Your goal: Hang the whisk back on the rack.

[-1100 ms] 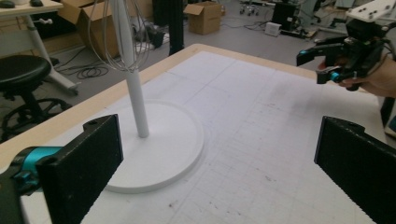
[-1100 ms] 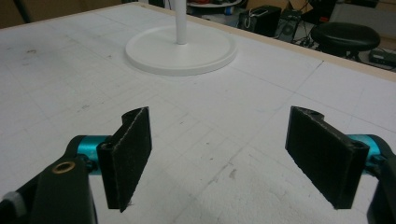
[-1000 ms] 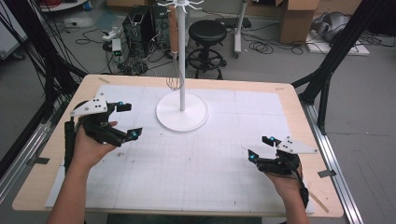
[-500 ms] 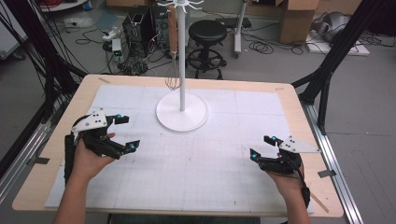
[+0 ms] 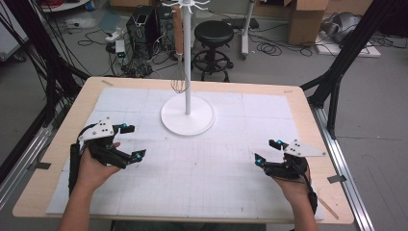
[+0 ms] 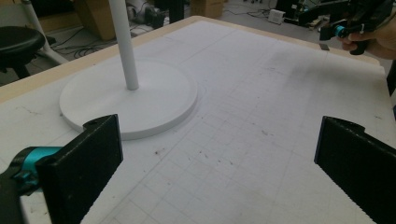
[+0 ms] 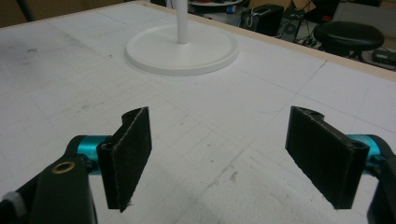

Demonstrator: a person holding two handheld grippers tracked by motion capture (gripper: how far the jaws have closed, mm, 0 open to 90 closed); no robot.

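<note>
A white stand with a round base (image 5: 187, 117) and a thin pole (image 5: 187, 72) rises at the table's far middle. A wire whisk (image 5: 179, 83) with a wooden handle hangs from the stand's top hooks. My left gripper (image 5: 133, 142) hovers low over the mat at the left, jaws wide apart with nothing between them. In the left gripper view it (image 6: 217, 168) faces the stand base (image 6: 128, 100). My right gripper (image 5: 266, 150) rests at the right near the front, open and holding nothing. Its own view (image 7: 219, 158) looks across the mat to the base (image 7: 182, 49).
A white gridded mat (image 5: 216, 178) covers the wooden table (image 5: 312, 120). Black frame struts (image 5: 337, 72) stand at the table's sides. A black stool (image 5: 213, 36), boxes and cables lie on the floor beyond the far edge. The right hand's gripper (image 6: 355, 23) appears far off in the left gripper view.
My left hand has come down toward the mat and slightly nearer the front edge. The right hand has kept still.
</note>
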